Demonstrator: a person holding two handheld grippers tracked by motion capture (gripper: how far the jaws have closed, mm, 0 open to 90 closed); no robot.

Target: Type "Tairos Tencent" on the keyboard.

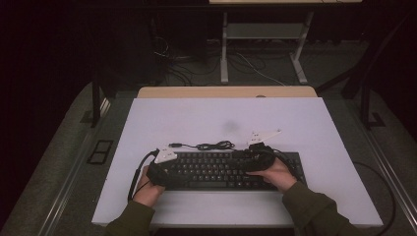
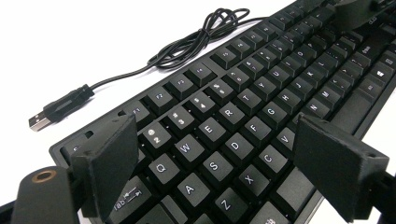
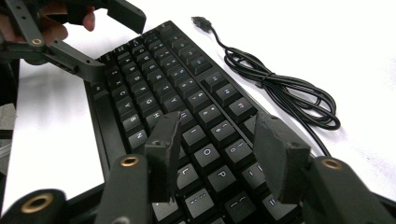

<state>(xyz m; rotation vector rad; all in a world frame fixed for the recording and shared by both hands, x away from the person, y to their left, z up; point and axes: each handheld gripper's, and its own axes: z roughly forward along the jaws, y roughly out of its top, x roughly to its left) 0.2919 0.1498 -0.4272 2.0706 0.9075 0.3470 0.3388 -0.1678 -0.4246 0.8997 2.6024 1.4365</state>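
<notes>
Black plastic full-size keyboard (image 1: 231, 169) lies flat near front edge of white tabletop (image 1: 314, 123); coiled black USB cable (image 1: 209, 145) just behind.

Left gripper (image 2: 224, 161): jaws wide, hovering over left-hand keys, gripping nothing.

Right gripper (image 3: 219, 154): jaws part open over right-hand keys, nothing clamped.

Keyboard likely stiff, moderately light, keycaps slippery; grip end edges, not keys.

Room dim, carpeted; desk frame (image 1: 265, 44) beyond.

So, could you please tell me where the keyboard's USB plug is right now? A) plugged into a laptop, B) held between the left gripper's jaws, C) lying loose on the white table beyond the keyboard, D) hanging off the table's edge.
C: the USB plug lies free on the white table just beyond the keyboard, at the end of its bundled cable, with nothing attached to it and no gripper on it.
</notes>
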